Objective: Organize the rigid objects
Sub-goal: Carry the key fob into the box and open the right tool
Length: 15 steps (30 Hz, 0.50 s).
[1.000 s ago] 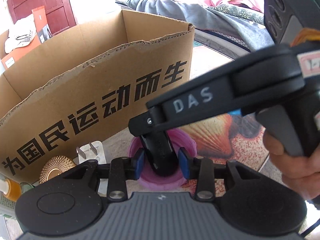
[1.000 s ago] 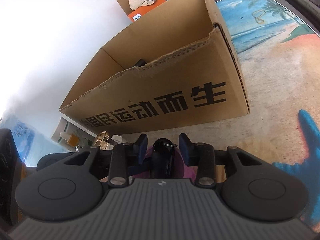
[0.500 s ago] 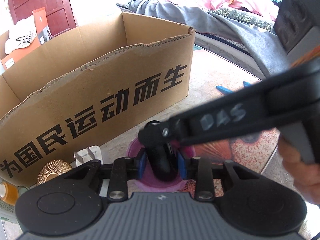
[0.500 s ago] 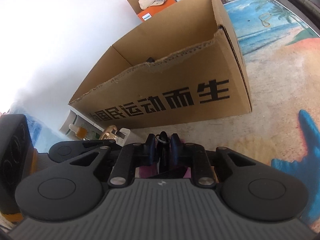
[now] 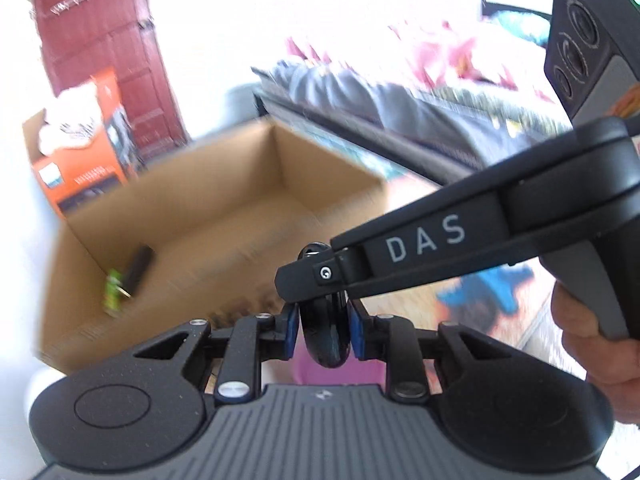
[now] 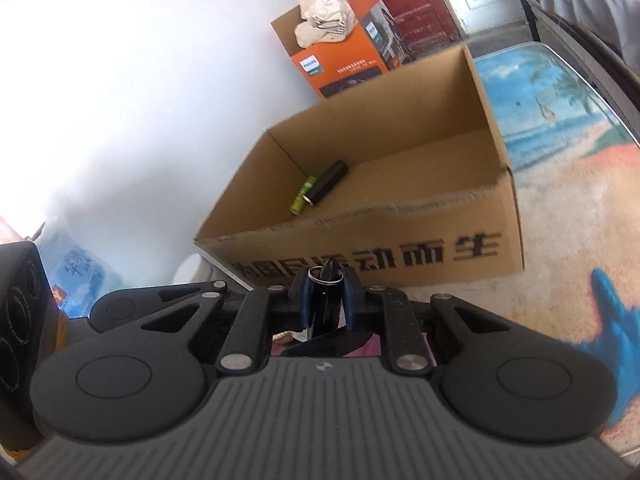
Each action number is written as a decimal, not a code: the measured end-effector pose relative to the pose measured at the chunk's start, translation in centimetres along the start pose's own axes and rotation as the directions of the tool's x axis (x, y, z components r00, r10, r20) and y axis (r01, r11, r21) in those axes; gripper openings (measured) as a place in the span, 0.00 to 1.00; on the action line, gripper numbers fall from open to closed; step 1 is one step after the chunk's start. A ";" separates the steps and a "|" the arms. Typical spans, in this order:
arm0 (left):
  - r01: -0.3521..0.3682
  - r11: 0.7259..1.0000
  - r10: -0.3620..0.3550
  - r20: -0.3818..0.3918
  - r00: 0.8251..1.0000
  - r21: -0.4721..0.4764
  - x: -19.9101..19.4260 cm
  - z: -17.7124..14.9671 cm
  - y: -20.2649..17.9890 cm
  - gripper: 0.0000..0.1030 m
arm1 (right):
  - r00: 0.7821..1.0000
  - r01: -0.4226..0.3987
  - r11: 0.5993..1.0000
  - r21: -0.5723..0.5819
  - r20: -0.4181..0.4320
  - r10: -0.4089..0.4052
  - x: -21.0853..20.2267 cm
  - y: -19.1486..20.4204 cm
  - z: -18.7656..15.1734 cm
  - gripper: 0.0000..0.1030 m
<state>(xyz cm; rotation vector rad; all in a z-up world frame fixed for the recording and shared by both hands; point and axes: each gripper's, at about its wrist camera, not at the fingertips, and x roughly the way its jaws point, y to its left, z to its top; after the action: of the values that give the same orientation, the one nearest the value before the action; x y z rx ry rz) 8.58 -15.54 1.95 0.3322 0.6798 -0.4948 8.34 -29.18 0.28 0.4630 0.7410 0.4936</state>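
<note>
A glossy black fob-like object (image 5: 325, 340) with a metal ring (image 6: 326, 276) at its top hangs in the air between both grippers. My left gripper (image 5: 323, 326) is shut on its lower body with the blue pads pressing both sides. From the right, my right gripper (image 5: 310, 280) is shut on its upper part; in the right wrist view that gripper (image 6: 326, 298) clamps the black object (image 6: 323, 314) just under the ring. A pink bowl (image 5: 340, 372) lies directly below. The open cardboard box (image 6: 360, 248) stands just ahead.
Inside the box (image 5: 224, 208) lie a black cylinder (image 6: 330, 182) and a green item (image 6: 302, 200). An orange carton (image 6: 344, 64) stands behind it by a red door. A bed with grey bedding (image 5: 380, 100) is at the right. A hand (image 5: 592, 344) holds the right gripper.
Both grippers shut on the black object, then rose with it off the pink bowl. The views now look down over the box rim into its inside.
</note>
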 end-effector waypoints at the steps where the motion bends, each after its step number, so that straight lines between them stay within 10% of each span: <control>1: -0.015 1.000 0.015 0.014 1.000 -0.010 -0.7 0.7 0.7 0.26 | 1.000 -0.018 1.000 -0.022 0.009 0.018 -0.1 0.8 1.0 0.14; 9: -0.046 0.982 0.024 -0.115 0.993 -0.186 1.0 7.1 10.4 0.26 | 0.983 -0.118 0.993 -0.002 -0.144 0.116 8.1 2.3 10.2 0.14; 15: -0.090 0.950 -0.019 -0.344 0.939 -0.300 9.7 8.8 16.8 0.27 | 0.924 -0.059 0.974 0.219 -0.358 0.136 19.1 -2.1 13.5 0.14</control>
<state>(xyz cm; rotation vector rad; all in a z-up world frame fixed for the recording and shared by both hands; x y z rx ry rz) 28.57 -8.58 4.16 0.1304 1.0764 -0.2873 30.83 -22.85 -2.01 0.6101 1.1462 0.6112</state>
